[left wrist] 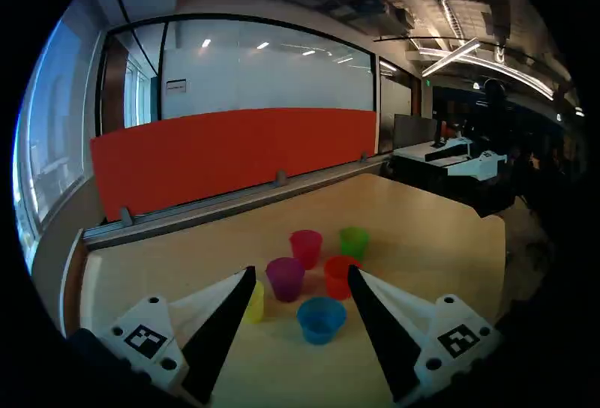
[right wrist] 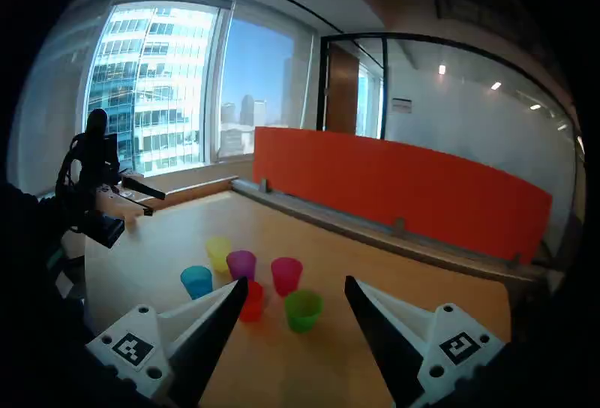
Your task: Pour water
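Left gripper first: its two black-and-white fingers stand wide apart, hovering over the pale wooden table, with the cluster of plastic cups framed right between the tips. Nearest is the blue plastic cup, then the purple cup and the red cup, and behind those the pink cup and the green cup. The yellow cup peeks out, half hidden by the left finger.

Over to the right gripper: jaws spread here too, nothing between them. It meets the same six cups from the other side, green nearest and the red one tucked behind its left finger. Whether any cup has water in it, I can't tell.

The long orange divider panel backs the table in both views. The left gripper view adds a frosted glass wall and ceiling strip lights. The right gripper view brings big windows with high-rise towers outside, plus the left gripper as a dark shape far off to the left.

Writing? Square black-and-white markers on the fingers, and a small sign on the glass, too small to read.
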{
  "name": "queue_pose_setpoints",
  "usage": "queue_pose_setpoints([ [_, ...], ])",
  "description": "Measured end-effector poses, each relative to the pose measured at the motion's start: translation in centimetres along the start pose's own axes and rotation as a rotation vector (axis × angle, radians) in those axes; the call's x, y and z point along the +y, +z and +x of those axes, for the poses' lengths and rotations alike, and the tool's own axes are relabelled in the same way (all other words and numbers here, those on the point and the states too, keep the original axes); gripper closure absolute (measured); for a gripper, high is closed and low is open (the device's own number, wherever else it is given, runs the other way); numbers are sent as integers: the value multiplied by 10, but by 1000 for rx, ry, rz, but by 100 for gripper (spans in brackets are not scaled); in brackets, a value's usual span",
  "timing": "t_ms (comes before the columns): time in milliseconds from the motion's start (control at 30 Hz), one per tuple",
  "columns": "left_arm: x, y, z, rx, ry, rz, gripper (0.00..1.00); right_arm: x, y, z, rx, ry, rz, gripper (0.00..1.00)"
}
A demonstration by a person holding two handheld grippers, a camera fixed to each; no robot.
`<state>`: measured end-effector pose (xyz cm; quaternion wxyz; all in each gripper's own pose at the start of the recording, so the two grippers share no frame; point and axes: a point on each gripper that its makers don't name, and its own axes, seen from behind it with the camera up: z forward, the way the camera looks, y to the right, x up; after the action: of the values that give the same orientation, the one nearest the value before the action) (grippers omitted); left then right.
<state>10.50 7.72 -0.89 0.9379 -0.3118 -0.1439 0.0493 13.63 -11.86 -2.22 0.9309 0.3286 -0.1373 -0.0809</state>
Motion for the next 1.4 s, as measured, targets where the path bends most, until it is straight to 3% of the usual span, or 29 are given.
queue_pose_setpoints([
  [700,15,24,-51,-98,39,-61,9,-5,22,-42,-77,-11,24,0],
  [1400,28,46,-111,-219,53,-114,9,0,44,-61,-113,7,31,0],
])
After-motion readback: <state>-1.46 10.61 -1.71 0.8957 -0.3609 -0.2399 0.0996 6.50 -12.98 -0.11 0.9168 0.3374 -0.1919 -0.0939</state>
